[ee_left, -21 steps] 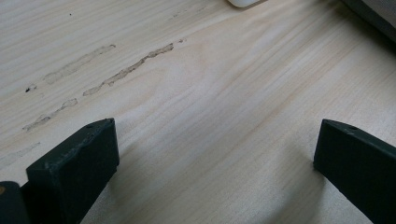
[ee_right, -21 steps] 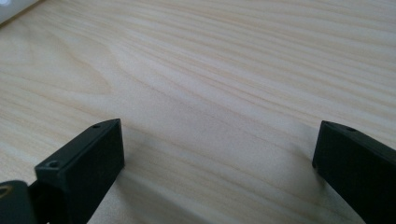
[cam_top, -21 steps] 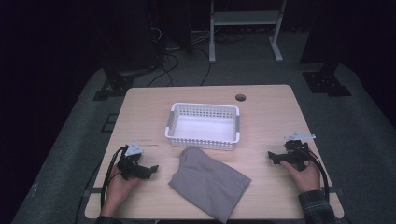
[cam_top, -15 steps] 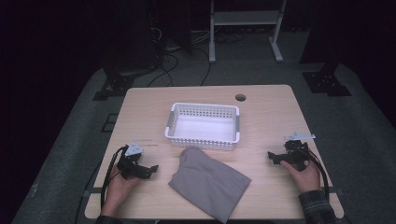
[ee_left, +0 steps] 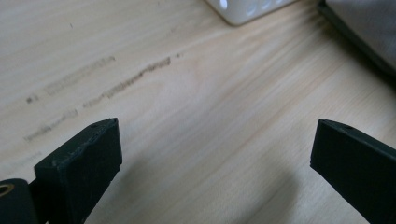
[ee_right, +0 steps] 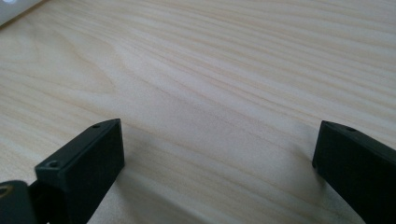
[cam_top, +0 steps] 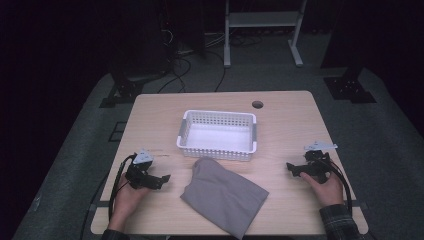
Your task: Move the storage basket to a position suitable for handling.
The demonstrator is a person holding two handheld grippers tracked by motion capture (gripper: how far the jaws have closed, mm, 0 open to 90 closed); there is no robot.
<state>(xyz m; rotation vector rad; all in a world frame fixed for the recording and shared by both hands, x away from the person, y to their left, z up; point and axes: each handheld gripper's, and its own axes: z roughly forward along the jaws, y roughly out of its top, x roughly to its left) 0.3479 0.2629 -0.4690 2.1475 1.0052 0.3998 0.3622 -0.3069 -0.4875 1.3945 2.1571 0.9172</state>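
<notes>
Cloth waits in front of basket

Grey cloth [cam_top: 223, 196] lies crumpled on the surface [cam_top: 285, 112], touching the near wall of the white basket [cam_top: 218, 134]. Left gripper [cam_top: 161, 179] and right gripper [cam_top: 292, 168] rest on either side of the basket, jaws released, holding nothing. Better to pinch two opposite edges.

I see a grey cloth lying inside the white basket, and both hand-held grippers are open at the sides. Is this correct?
Not quite. In the high view the grey cloth lies on the table in front of the white basket, not inside it. Both hand-held grippers, left and right, are open.
</notes>
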